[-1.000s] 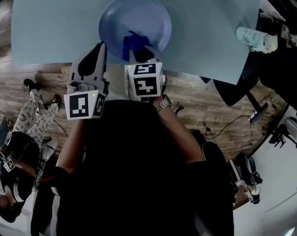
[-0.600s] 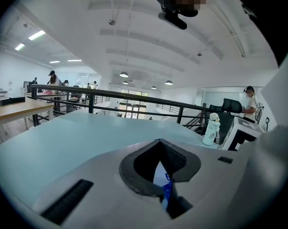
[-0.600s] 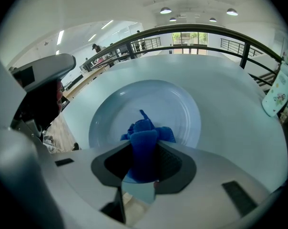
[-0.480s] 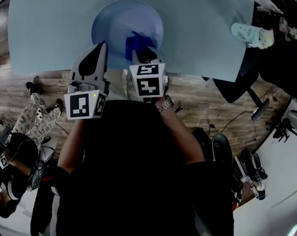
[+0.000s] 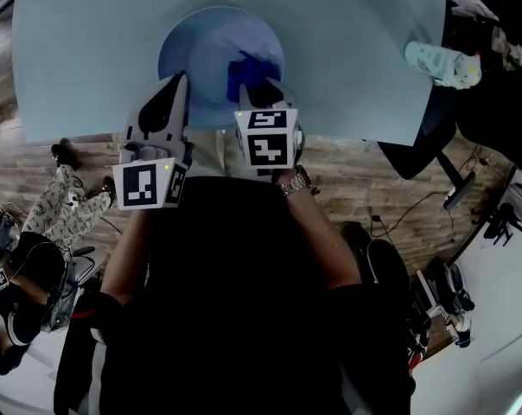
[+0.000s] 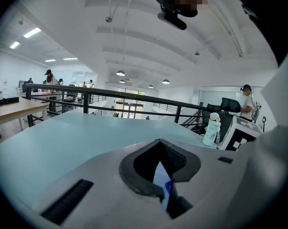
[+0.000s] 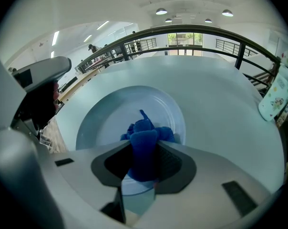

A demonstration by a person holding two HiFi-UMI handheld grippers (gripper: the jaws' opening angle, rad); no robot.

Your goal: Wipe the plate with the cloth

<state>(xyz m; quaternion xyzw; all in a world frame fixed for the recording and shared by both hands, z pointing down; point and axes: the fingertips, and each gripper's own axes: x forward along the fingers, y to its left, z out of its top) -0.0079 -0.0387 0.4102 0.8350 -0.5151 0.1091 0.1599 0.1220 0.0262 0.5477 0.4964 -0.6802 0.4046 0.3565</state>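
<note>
— What is the left gripper (image 5: 176,80) doing?
— Its jaws are pressed together with nothing between them. The tips sit at the near left rim of the plate (image 5: 196,46).
— Where is the plate?
— On the pale table (image 5: 79,33), close to its near edge.
— And the right gripper (image 5: 259,89)?
— It is clamped on the blue cloth (image 5: 246,69), which is bunched over the plate's right half.
— Anything further right?
— A white patterned bottle (image 5: 441,66) stands by the table's right edge.

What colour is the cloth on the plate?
The cloth is deep blue, clearest in the right gripper view against the pale blue plate.
</note>
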